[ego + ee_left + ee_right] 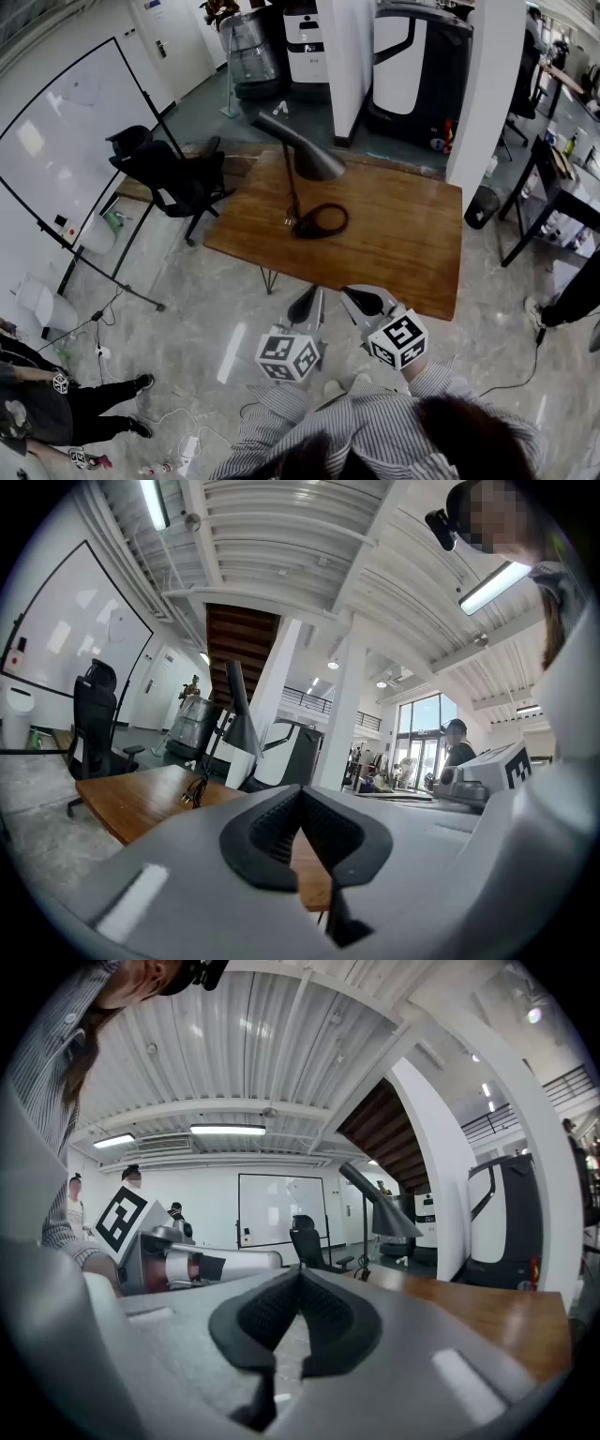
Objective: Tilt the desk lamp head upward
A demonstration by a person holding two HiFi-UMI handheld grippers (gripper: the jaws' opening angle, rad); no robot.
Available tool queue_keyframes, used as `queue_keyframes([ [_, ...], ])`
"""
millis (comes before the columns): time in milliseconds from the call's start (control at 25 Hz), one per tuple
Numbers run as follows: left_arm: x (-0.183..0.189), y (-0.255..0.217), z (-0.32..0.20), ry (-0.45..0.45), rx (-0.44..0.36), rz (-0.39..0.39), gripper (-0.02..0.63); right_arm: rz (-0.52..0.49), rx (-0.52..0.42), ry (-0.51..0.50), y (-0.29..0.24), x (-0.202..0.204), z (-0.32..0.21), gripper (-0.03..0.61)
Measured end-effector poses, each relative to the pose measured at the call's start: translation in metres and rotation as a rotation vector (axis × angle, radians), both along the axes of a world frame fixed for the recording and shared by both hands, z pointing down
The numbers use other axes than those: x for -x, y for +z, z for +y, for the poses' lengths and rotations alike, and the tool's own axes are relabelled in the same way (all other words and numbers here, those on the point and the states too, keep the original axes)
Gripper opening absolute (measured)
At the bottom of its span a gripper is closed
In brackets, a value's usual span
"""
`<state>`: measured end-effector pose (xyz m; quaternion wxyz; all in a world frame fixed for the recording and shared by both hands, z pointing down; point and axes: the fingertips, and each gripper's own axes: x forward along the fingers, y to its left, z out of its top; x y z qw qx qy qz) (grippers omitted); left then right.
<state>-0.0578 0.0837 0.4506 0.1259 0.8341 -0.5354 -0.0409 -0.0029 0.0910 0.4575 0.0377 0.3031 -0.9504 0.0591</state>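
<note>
A desk lamp stands on the wooden table [403, 244]. Its dark cone head [302, 150] slopes downward on a thin stem above a ring base [320, 221]. Both grippers hang in front of the table's near edge, well short of the lamp. My left gripper [303, 306] is shut with nothing in it; its pads meet in the left gripper view [300, 795], where the lamp head [240, 716] shows far left. My right gripper [362, 301] also looks shut and empty [300, 1277]; the lamp head [381, 1207] shows to its right.
A black office chair [174, 174] stands at the table's far left corner, beside a whiteboard [66, 141]. A white pillar [483, 94] and a bin [481, 206] flank the right end. A dark desk [562, 187] stands further right. A person [37, 403] is at lower left.
</note>
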Motion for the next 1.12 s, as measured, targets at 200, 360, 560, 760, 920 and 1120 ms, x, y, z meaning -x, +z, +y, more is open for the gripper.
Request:
queue_keyframes([
  [200,-0.004,-0.005,-0.02,-0.016,-0.032,-0.04,0.002,-0.001,0.011,0.011,0.006,-0.014,-0.019,0.0],
  [360,-0.005,-0.006,-0.026,-0.01,-0.013,-0.019,0.002,-0.01,0.017,0.002,0.002,-0.009,-0.022,-0.002],
  [560,-0.003,0.001,-0.031,-0.003,0.003,-0.011,0.002,-0.01,0.013,-0.004,0.002,-0.001,-0.029,-0.001],
  [760,0.0,0.006,-0.038,-0.01,0.016,-0.002,0.002,-0.018,0.021,0.0,0.005,-0.002,-0.039,0.0],
  [920,0.0,0.002,-0.047,-0.007,-0.006,-0.037,0.002,-0.014,0.016,0.006,0.005,-0.006,-0.049,0.0],
  [1120,0.008,-0.009,-0.066,-0.017,-0.051,-0.166,0.002,-0.064,-0.009,-0.031,0.001,-0.017,-0.065,0.0],
])
